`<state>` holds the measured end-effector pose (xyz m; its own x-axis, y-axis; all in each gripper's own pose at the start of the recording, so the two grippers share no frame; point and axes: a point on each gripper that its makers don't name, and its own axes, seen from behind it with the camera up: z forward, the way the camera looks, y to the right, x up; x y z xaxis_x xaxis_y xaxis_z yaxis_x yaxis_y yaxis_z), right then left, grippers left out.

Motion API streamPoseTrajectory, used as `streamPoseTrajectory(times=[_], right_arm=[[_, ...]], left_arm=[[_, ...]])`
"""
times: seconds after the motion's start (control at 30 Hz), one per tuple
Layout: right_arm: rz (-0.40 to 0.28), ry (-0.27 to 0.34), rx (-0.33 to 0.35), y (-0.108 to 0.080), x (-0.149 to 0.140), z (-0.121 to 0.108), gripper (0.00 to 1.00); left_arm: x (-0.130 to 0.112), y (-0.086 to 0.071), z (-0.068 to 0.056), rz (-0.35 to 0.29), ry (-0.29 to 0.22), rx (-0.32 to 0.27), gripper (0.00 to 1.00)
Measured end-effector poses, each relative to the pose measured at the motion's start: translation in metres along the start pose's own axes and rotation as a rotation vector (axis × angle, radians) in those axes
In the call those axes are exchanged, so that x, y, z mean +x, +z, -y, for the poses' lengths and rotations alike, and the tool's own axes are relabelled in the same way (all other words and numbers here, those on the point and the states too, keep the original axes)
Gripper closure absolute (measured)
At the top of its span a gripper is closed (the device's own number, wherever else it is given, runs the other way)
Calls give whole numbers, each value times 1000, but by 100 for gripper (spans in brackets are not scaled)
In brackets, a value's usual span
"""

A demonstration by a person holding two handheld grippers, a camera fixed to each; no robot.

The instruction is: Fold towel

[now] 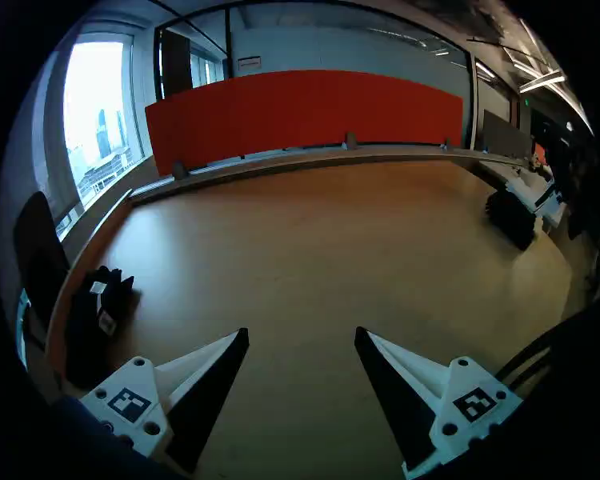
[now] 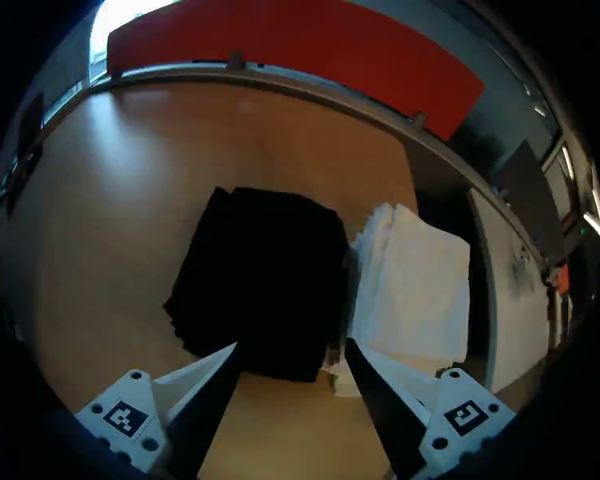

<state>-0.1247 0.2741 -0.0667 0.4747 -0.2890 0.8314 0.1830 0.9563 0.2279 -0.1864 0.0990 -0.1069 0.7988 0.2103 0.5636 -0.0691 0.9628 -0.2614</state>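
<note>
In the right gripper view a stack of folded black towels (image 2: 260, 280) lies on the wooden table (image 2: 124, 208), with a stack of folded white towels (image 2: 412, 288) right beside it on its right. My right gripper (image 2: 294, 348) hovers open just above the near edge of the black stack, nothing between its fingers. In the left gripper view my left gripper (image 1: 302, 336) is open over bare wooden tabletop (image 1: 324, 240), holding nothing.
A red partition (image 1: 300, 108) runs along the table's far edge. A black holder (image 1: 100, 308) stands at the left edge of the table and a dark object (image 1: 512, 216) at the far right. A window (image 1: 96, 120) is on the left.
</note>
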Motion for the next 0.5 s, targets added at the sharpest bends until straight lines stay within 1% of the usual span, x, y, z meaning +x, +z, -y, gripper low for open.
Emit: streamPoseTrajectory(times=[0.27, 0.4, 0.5], right_arm=[[-86, 184, 3, -3, 16, 9, 6], [-123, 258, -6, -7, 20, 11, 6], [-137, 306, -18, -10, 22, 12, 6]], left_arm=[[2, -2, 2, -5, -7, 1, 1], [4, -2, 2, -8, -7, 2, 1], [5, -3, 2, -10, -6, 3, 1]])
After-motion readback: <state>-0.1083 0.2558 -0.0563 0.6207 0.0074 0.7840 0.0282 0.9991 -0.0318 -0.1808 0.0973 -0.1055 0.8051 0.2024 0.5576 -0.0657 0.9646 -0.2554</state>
